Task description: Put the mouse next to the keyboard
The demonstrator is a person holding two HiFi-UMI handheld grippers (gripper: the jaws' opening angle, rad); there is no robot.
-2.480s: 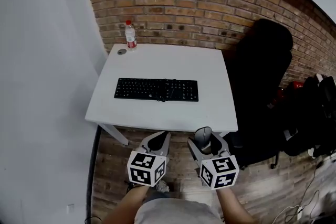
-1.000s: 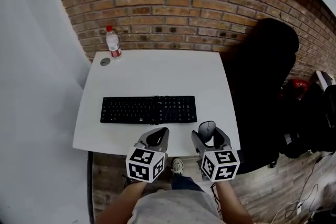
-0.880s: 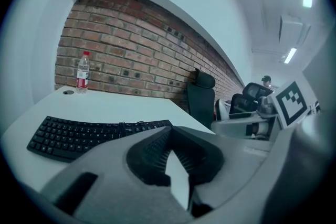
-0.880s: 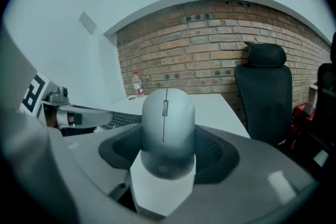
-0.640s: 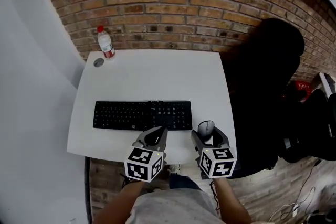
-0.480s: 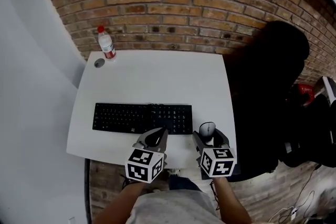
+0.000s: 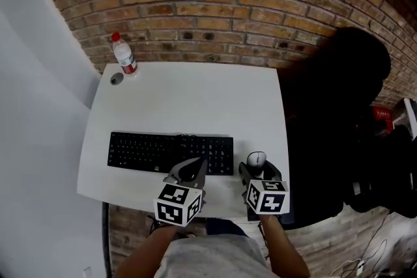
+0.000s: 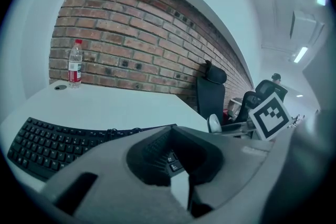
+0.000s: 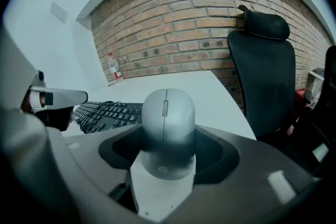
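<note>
A brick wall (image 7: 215, 3) fills the top of the head view, with a black office chair (image 7: 339, 114) at right and a white table (image 7: 195, 101) at centre. A black keyboard (image 7: 171, 153) lies across the table's lower half. At the bottom of the frame, the right gripper (image 7: 258, 169) has its jaws spread wide and clamped on the flanks of a grey mouse (image 7: 257, 159). The mouse sits just right of the keyboard's right end, over the table's lower right corner; whether it touches the top cannot be told. The left gripper (image 7: 193, 166) hovers at the keyboard's lower edge, jaws drawn together on nothing. A water bottle (image 7: 124, 56) and a small round cap (image 7: 116, 79) stand at upper left.

The set-down looks close. It likely calls for levelling the mouse, seating it flat beside the keyboard and short of the table edge, and only then parting the jaws.
</note>
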